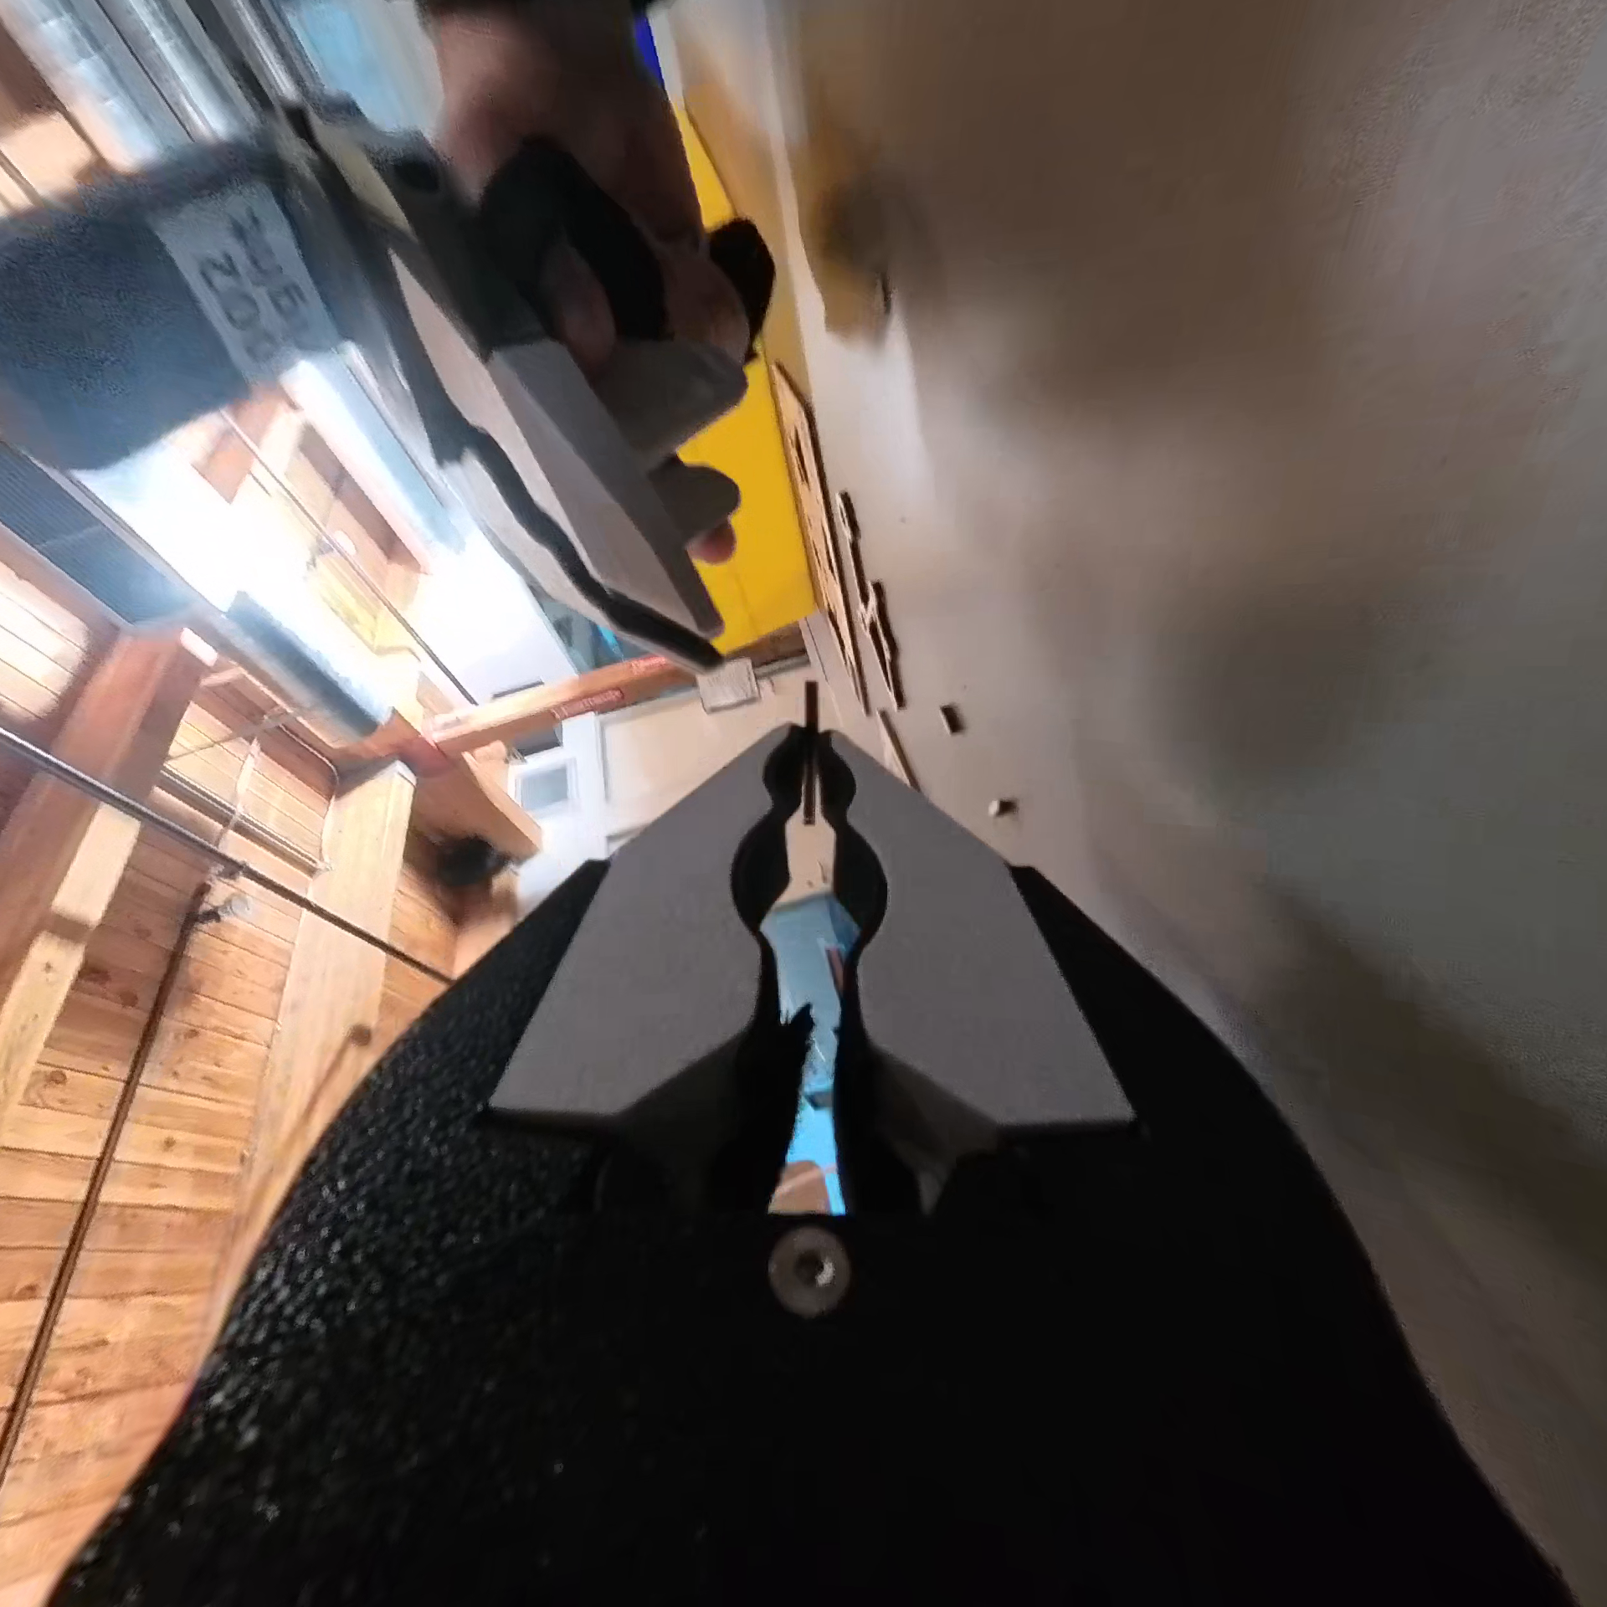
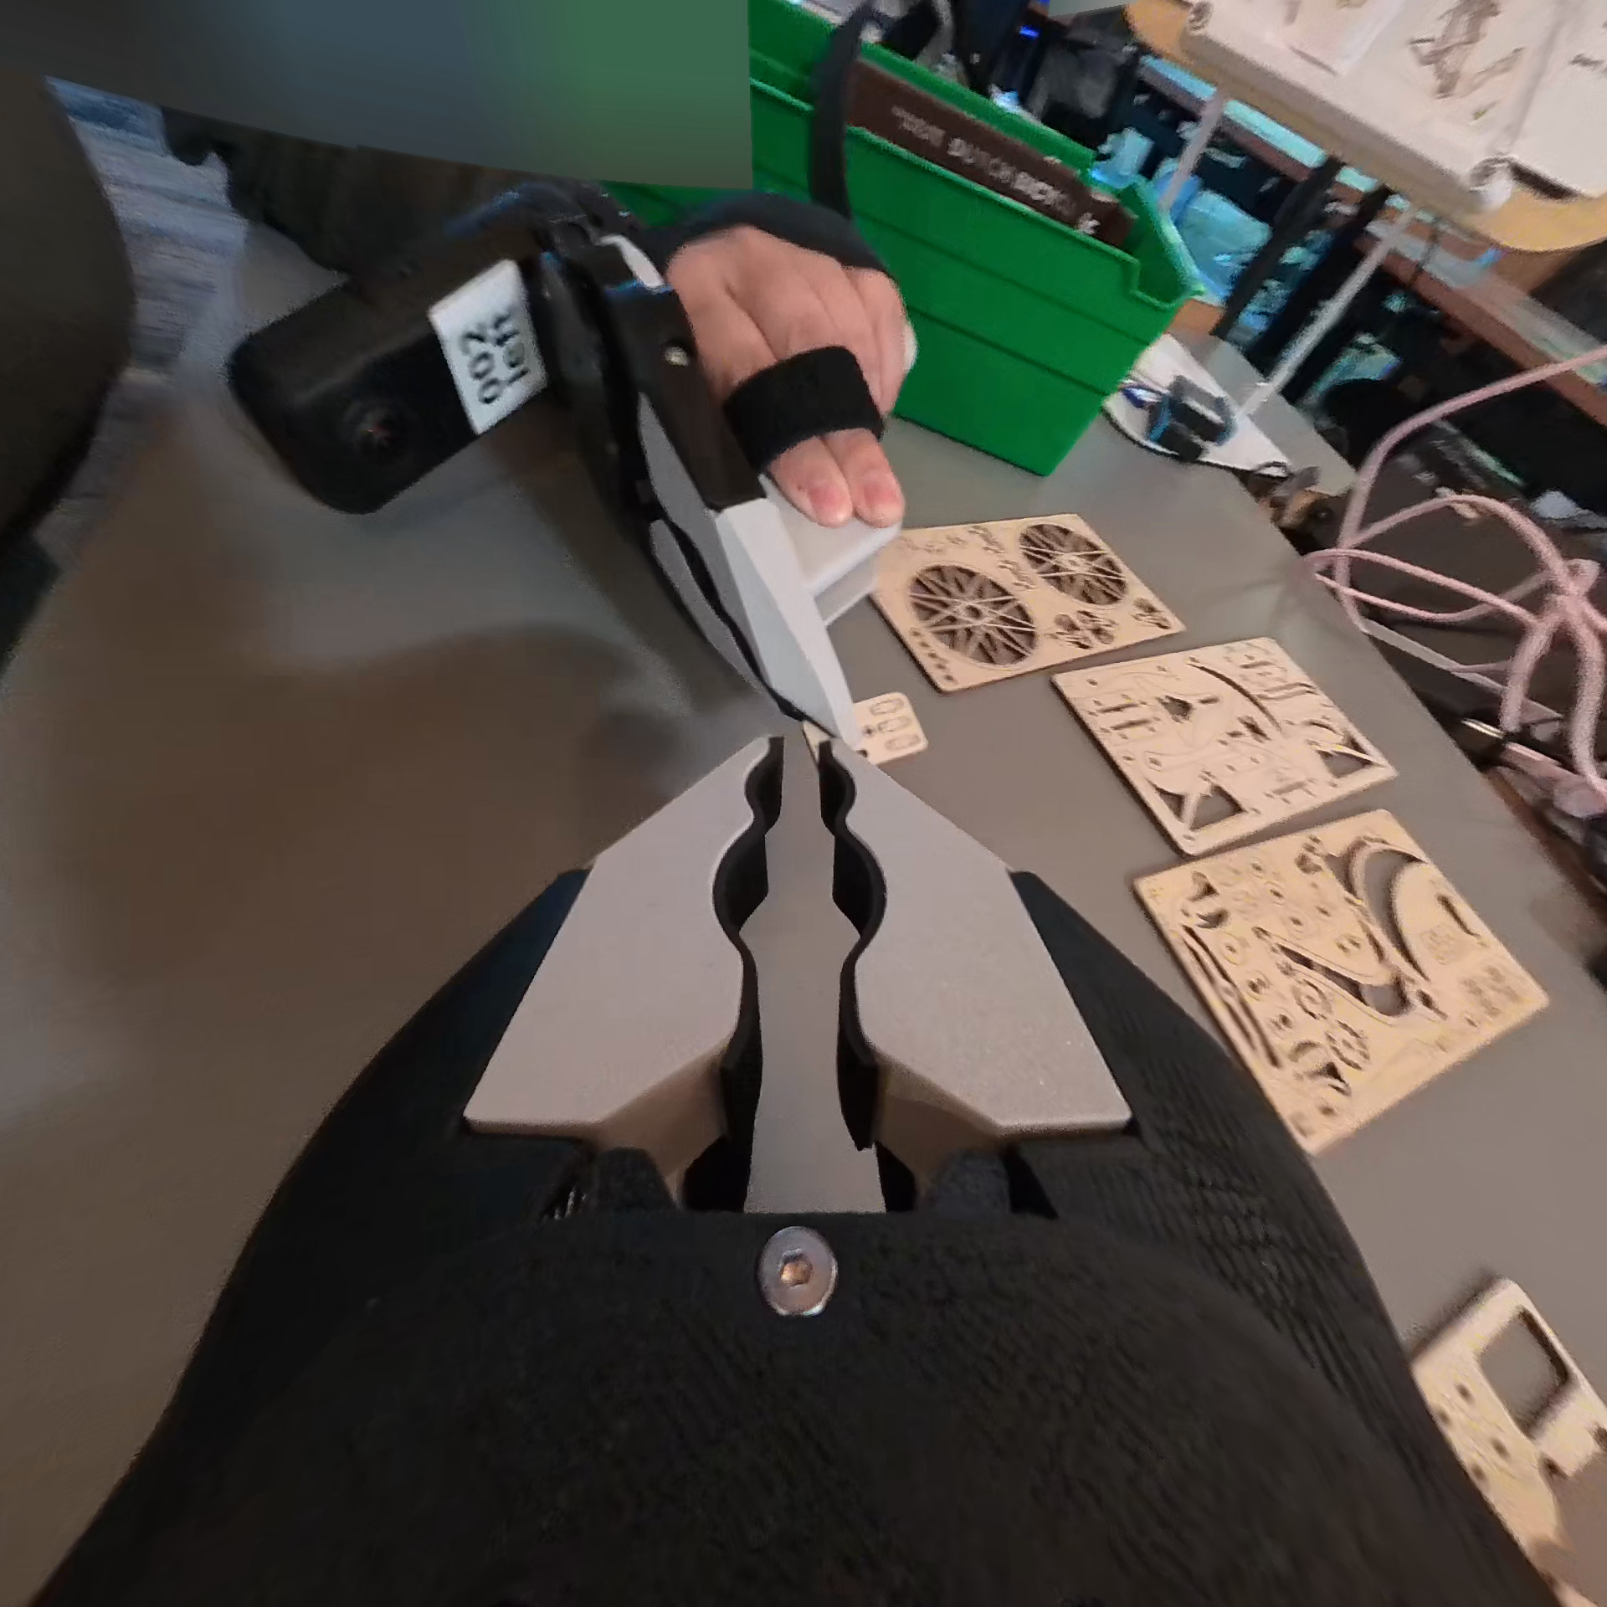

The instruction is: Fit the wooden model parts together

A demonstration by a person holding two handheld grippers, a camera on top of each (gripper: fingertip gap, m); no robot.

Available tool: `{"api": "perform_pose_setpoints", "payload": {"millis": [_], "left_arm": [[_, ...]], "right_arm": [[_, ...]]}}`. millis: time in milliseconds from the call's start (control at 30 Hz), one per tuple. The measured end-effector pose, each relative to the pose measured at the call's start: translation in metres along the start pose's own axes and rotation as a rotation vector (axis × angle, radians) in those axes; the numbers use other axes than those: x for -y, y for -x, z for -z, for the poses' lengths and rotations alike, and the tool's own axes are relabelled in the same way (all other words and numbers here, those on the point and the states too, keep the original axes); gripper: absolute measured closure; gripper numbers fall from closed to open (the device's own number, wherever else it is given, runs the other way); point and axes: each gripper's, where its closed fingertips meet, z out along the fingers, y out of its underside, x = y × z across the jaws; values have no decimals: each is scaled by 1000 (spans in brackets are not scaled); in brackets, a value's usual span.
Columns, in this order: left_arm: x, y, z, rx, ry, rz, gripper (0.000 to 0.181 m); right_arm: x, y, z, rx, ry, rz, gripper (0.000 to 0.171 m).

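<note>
My left gripper (image 1: 809,748) is shut on a small thin wooden piece (image 1: 810,765), seen edge-on between its tips. In the right wrist view the left gripper (image 2: 833,726) reaches down from the upper left, with this small pale cut-out piece (image 2: 891,739) at its tip just above the grey table (image 2: 348,696). My right gripper (image 2: 800,761) has its jaws a little apart with nothing between them. Its tips are close to the small piece. The right gripper also shows in the left wrist view (image 1: 709,643), held by a hand.
Three laser-cut wooden sheets (image 2: 1026,600) (image 2: 1217,748) (image 2: 1330,974) lie in a row on the table's right side. Another wooden part (image 2: 1513,1409) lies at bottom right. Green bins (image 2: 956,287) stand behind, and pink cables (image 2: 1478,591) lie at the right edge. Small loose bits (image 1: 952,717) lie on the table.
</note>
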Motion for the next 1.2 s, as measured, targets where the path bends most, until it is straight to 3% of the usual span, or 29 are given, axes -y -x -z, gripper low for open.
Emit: {"api": "perform_pose_setpoints", "payload": {"millis": [133,267,467,767,967,1200], "left_arm": [[-16,-6,-4,-28,63,51,181],[-31,4,-4,31,101,169,181],[-54,35,7,190,115,488,181],[-77,38,11,233,40,873,180],[-85,42,13,261,16,976,180],[-77,42,10,230,-34,982,181]], "right_arm": [[0,-23,9,-128,-19,9,165],[3,-11,14,-4,-60,-66,164],[-1,-16,20,-17,-62,-85,160],[-13,-19,17,-68,-5,-105,149],[-43,29,37,98,259,-251,151],[-57,45,31,116,305,-280,154]]}}
